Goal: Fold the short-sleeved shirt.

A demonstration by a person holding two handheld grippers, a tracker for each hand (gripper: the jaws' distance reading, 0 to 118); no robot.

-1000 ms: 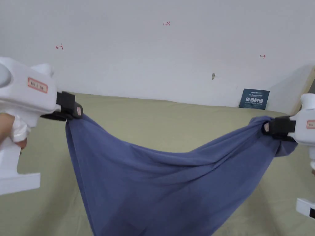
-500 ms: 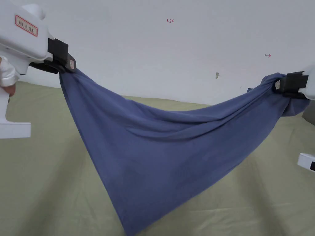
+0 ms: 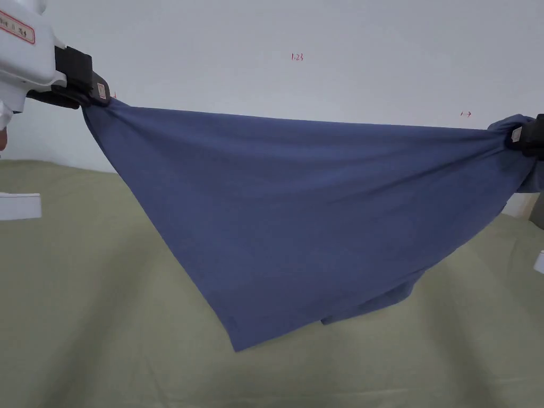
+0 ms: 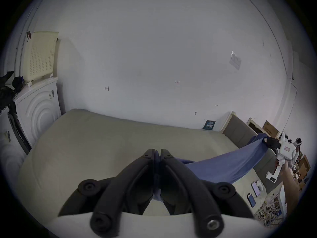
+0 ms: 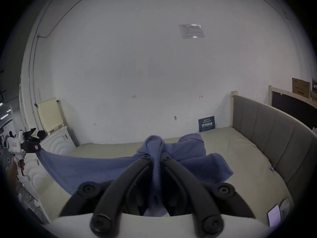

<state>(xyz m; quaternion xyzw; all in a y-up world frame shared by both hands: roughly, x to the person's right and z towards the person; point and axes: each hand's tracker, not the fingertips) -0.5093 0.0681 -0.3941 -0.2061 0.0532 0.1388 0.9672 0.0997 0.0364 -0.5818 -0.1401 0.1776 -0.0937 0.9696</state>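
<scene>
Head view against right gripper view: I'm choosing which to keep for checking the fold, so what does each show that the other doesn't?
Head view alone: the blue short-sleeved shirt's lower corner hanging free over the olive-green bed sheet, and the whole taut top edge between the tools.

Right gripper view alone: the right tool shut on a bunched wad of fabric, the grey padded headboard, and a dark blue sign against the wall.

Both: the shirt stretched in the air, and the left tool clamping its far corner.
</scene>
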